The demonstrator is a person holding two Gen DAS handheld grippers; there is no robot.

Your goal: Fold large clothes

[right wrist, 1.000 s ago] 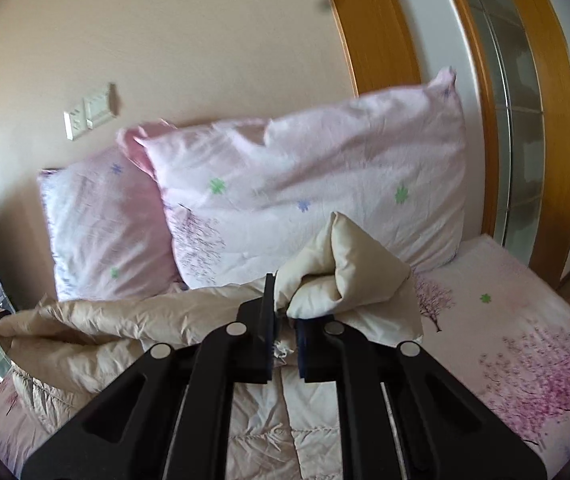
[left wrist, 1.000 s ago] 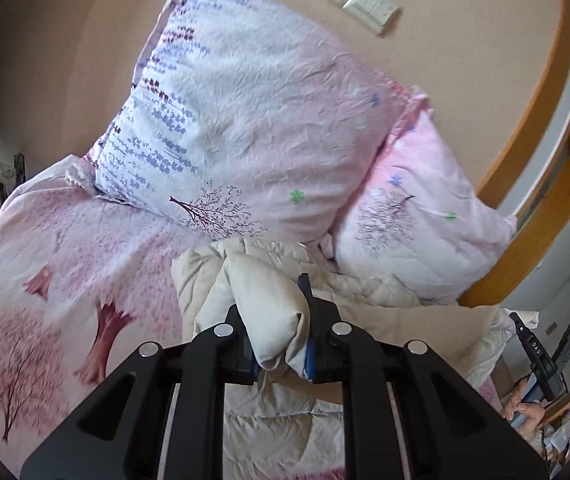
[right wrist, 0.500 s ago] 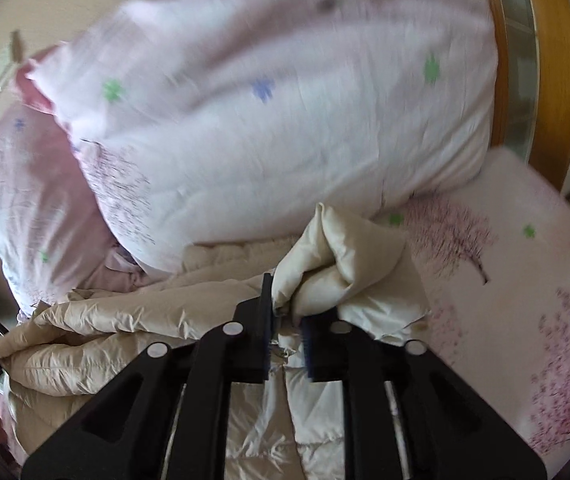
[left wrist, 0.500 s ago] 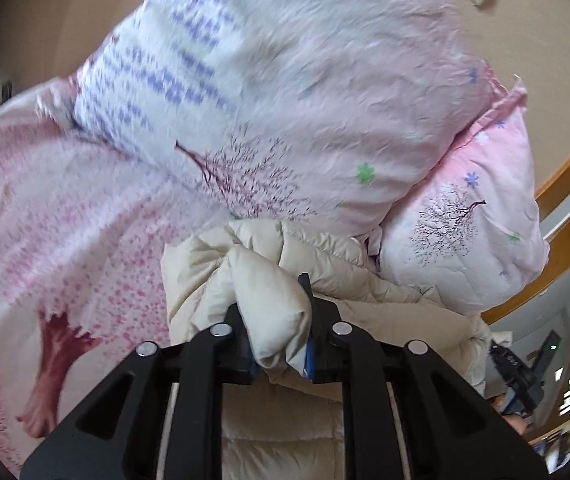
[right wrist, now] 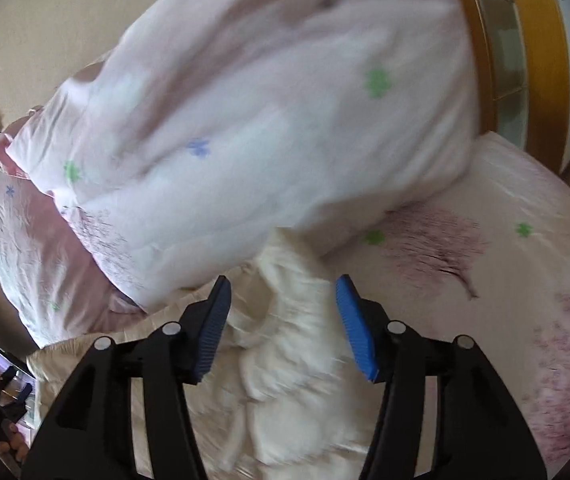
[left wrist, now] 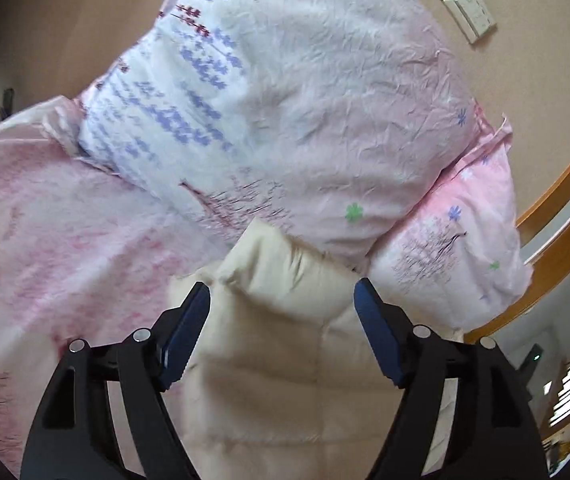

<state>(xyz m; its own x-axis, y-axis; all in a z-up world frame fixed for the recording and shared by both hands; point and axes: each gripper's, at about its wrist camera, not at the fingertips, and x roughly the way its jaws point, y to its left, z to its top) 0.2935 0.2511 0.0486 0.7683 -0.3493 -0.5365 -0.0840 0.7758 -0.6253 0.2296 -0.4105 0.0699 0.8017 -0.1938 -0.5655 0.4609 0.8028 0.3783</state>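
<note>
the cream quilted down jacket (left wrist: 285, 344) lies on the bed's pink tree-print cover (left wrist: 65, 240), its folded far edge pushed up against the two pillows, the big lavender-print one (left wrist: 285, 120) and the smaller pink one (left wrist: 465, 248) beside it. you are at the release of a fold: the left tool (left wrist: 281, 300) has its jaws opening, spread wide to either side of the puffy rolled edge, and its blue pads do not press the fabric. the right tool (right wrist: 283, 300) is opening too, with the jacket's crumpled corner (right wrist: 289, 292) between its jaws but loose, no pad gripping it; that view is blurred, so the exact lie of the corner is hard to read. both tools point down at the cloth. judging by this, the fold toward the pillows is laid and you are letting go. the next move calls for drawing both tools back clear without snagging the soft fabric, then checking whether the folded edge sits even, and picking a fresh pair of grip points for the following fold. the padding is springy, so it may creep open.
</note>
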